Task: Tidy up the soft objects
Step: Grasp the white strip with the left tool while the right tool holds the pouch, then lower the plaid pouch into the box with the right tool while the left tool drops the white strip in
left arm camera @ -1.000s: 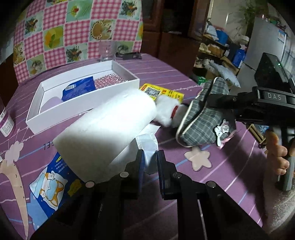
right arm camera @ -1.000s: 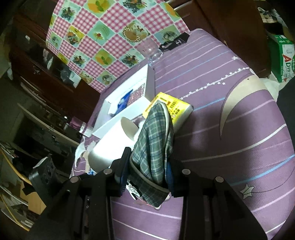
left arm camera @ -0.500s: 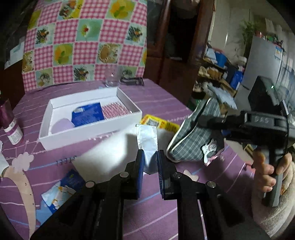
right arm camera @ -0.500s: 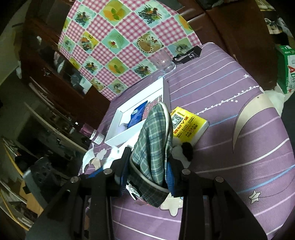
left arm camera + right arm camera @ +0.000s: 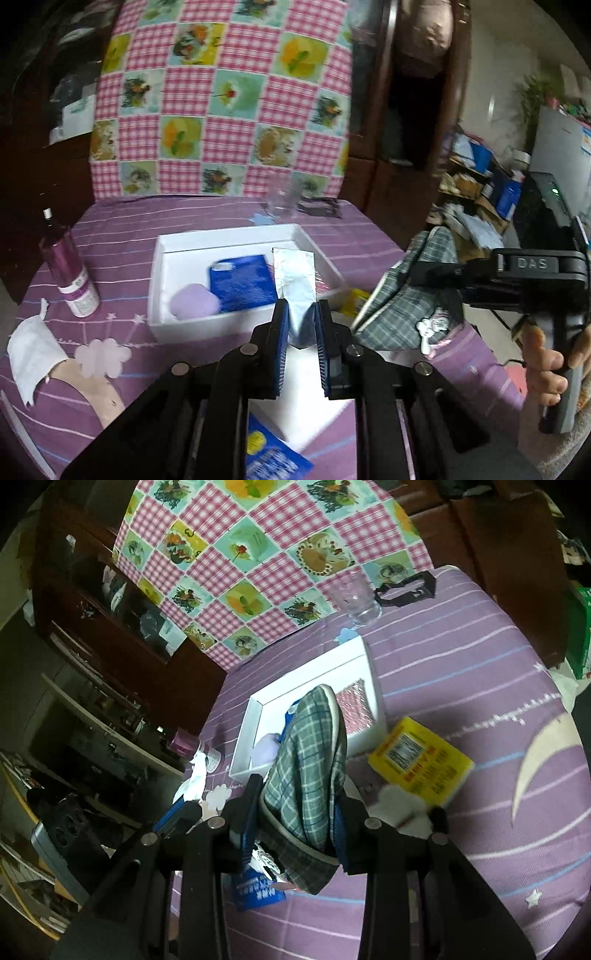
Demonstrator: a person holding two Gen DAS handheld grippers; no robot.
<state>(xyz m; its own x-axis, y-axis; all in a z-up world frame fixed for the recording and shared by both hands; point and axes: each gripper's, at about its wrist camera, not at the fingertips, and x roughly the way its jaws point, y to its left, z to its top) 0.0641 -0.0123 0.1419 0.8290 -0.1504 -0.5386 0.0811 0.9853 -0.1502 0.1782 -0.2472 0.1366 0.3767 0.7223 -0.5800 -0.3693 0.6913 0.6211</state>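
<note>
My left gripper (image 5: 301, 309) is shut on the shiny wrapper flap (image 5: 293, 273) of a white tissue roll (image 5: 303, 406), which hangs below the jaws, above the purple tablecloth. My right gripper (image 5: 300, 790) is shut on a grey plaid slipper (image 5: 306, 760), held off the table with its toe toward the white box (image 5: 255, 716). The left wrist view shows the slipper (image 5: 406, 299) to the right of the box (image 5: 159, 266). A blue packet (image 5: 242, 282), a lilac round pad (image 5: 194, 306) and a pink-patterned packet (image 5: 354, 705) lie in the box.
A purple bottle (image 5: 70, 277) and a crumpled white tissue (image 5: 29, 354) are at the left. A glass (image 5: 356, 598) and a black clip (image 5: 406, 589) stand behind the box. A yellow packet (image 5: 421, 764), a white plush toy (image 5: 402, 805) and a blue packet (image 5: 273, 458) lie on the cloth.
Both grippers have risen. The tissue roll has left the table and swung under the left jaws. The slipper has been carried higher and closer to the box.
</note>
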